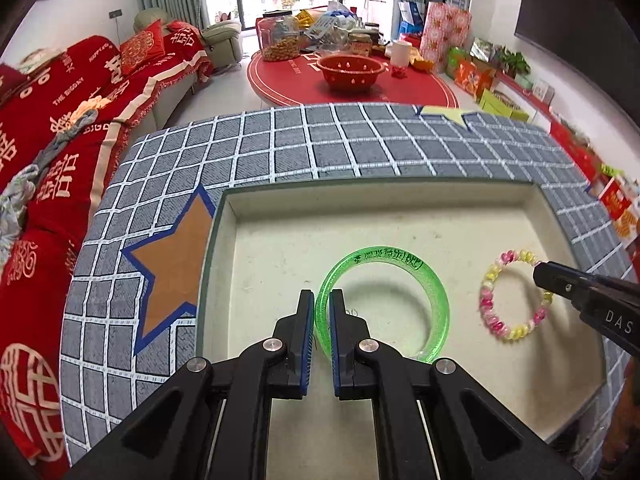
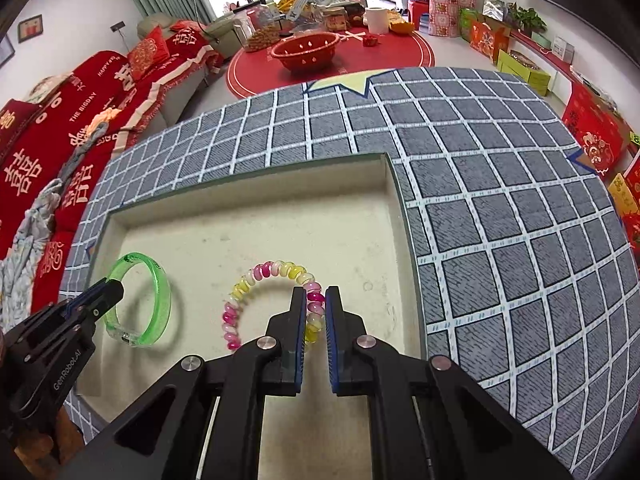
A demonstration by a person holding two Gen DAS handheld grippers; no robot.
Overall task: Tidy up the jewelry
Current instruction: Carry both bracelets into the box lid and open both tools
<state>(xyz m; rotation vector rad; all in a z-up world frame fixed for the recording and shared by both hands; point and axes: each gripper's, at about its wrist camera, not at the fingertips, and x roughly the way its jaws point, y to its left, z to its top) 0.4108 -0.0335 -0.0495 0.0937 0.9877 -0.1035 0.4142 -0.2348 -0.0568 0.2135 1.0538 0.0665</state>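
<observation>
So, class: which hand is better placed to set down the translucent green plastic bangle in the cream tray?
Left. The left gripper is clamped on the green bangle above the tray; the right gripper grips the coiled bracelet.

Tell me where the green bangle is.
The green bangle is pinched in the left hand-held gripper over the tray, left of the beaded bracelet.

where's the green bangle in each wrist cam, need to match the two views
Left wrist view: the green bangle sits low centre, its near side pinched by the left gripper, over the shallow tray.
Right wrist view: the same bangle is at lower left, held by the left gripper.
Shared landmark: the pink and yellow coil bracelet, right of the bangle in both views.
</observation>
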